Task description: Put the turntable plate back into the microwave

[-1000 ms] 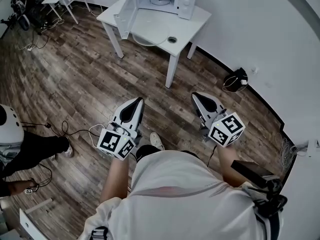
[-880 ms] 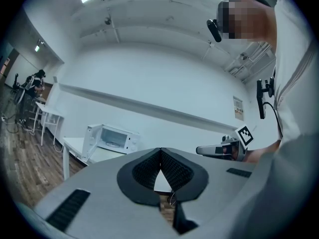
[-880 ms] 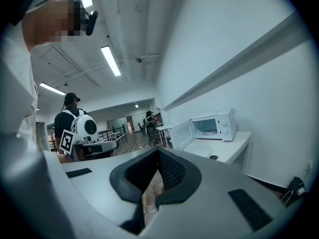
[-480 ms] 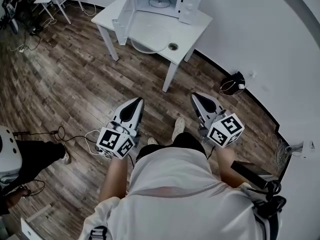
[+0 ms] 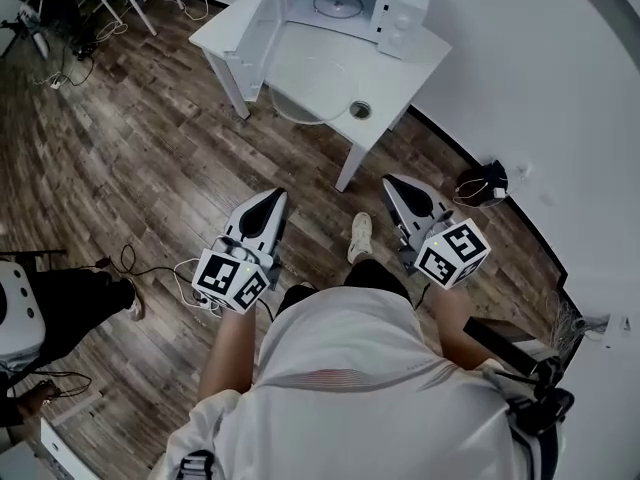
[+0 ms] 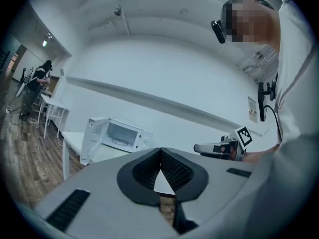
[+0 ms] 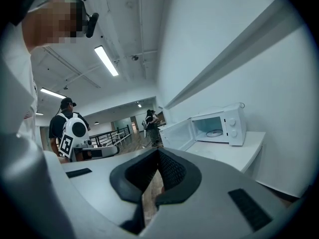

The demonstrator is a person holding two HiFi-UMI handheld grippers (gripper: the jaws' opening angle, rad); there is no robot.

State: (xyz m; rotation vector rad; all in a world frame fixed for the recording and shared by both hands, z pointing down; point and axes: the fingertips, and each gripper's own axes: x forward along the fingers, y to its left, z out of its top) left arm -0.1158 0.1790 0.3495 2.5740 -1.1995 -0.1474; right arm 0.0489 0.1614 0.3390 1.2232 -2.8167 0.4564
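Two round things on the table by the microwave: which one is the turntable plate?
The large clear disc in front of the open microwave; the other, to its right, is only a small dark-rimmed ring.

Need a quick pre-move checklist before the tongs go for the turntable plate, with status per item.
1. Microwave door open: ok, swung wide.
2. Inside free for the plate: ok, only a ring lies on its floor.
3. Plate found: ok, flat on the table in front of the microwave.
4. Left tongs ready to grab: not ok, shut and empty.
5. Right tongs ready to grab: not ok, shut and empty.
6. Plate within reach: not ok, both tongs hang over the floor, short of the table.
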